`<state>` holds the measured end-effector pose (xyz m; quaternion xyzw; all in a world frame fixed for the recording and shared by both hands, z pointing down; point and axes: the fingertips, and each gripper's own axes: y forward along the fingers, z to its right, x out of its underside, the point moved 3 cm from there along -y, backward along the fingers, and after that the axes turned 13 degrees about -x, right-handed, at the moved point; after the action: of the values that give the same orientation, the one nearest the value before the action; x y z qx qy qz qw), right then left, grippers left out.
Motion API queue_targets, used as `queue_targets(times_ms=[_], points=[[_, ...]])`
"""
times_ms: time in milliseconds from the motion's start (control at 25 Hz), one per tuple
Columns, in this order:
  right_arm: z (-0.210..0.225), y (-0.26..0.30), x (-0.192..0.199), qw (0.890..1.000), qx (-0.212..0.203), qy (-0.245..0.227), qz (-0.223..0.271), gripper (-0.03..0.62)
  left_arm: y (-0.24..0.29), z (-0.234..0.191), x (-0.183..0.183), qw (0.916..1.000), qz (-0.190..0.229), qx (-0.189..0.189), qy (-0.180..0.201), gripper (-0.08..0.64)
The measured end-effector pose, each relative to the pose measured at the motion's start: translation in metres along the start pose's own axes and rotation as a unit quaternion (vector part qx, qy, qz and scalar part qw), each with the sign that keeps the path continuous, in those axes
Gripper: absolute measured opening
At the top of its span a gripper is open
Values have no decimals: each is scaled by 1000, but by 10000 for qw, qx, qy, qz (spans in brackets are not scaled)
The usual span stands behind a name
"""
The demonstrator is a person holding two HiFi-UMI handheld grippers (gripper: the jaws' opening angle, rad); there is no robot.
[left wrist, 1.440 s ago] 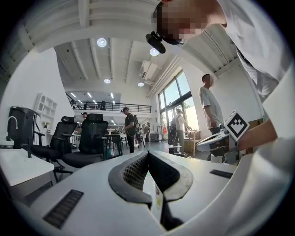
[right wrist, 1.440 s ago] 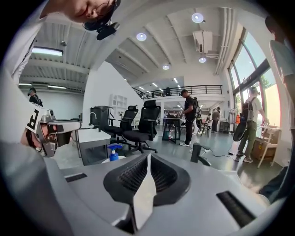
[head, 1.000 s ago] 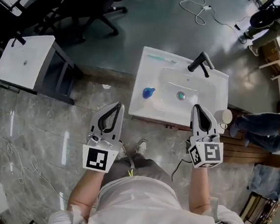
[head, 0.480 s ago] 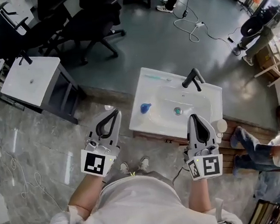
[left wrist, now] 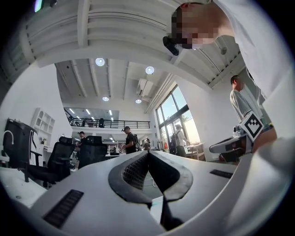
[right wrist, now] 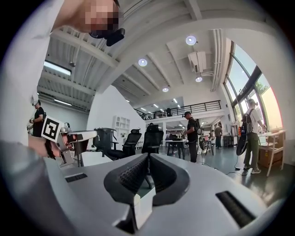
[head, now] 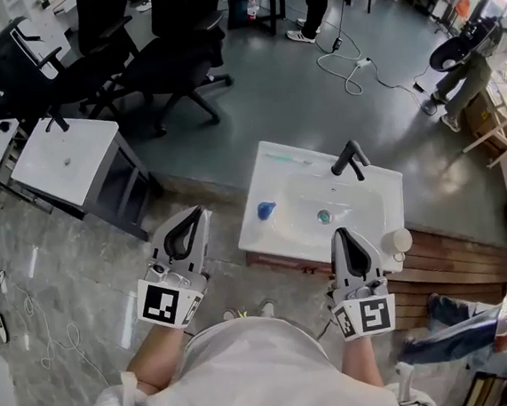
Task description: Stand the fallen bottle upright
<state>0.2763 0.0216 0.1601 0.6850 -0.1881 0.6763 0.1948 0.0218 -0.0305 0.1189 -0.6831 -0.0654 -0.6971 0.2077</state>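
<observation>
A small blue bottle [head: 266, 210] lies on its side on the left ledge of the white sink [head: 278, 231], below and ahead of me. My left gripper [head: 198, 211] hangs in the air left of the sink, its tips closed together with nothing between them. My right gripper [head: 340, 232] is over the sink's near edge, also shut and empty. Both gripper views look out level across the room: the left gripper [left wrist: 148, 153] and the right gripper [right wrist: 148, 156] show closed tips, and the bottle is in neither view.
A black faucet [head: 349, 157] stands at the sink's back, and a white round cup [head: 398, 240] sits at its right corner. A white side table [head: 62, 158] and office chairs [head: 175, 36] stand to the left and behind. Wooden decking [head: 456, 263] and a person's legs [head: 480, 332] are to the right.
Both grippers have risen and stayed shut. The sink now looks smaller and farther below. The person at the right has moved toward the lower right corner.
</observation>
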Motion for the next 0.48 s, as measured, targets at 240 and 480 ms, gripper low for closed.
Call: queue_targets(times_ms=[240,480], points=[[-1,7,4,9998,-145,12,-126,43,-4,-5,13,9997,-209,-109,29,18],[-16,24,1,9988,-426,-115,-234,41,-15,-15,9,9994,-220,-255,84,18]])
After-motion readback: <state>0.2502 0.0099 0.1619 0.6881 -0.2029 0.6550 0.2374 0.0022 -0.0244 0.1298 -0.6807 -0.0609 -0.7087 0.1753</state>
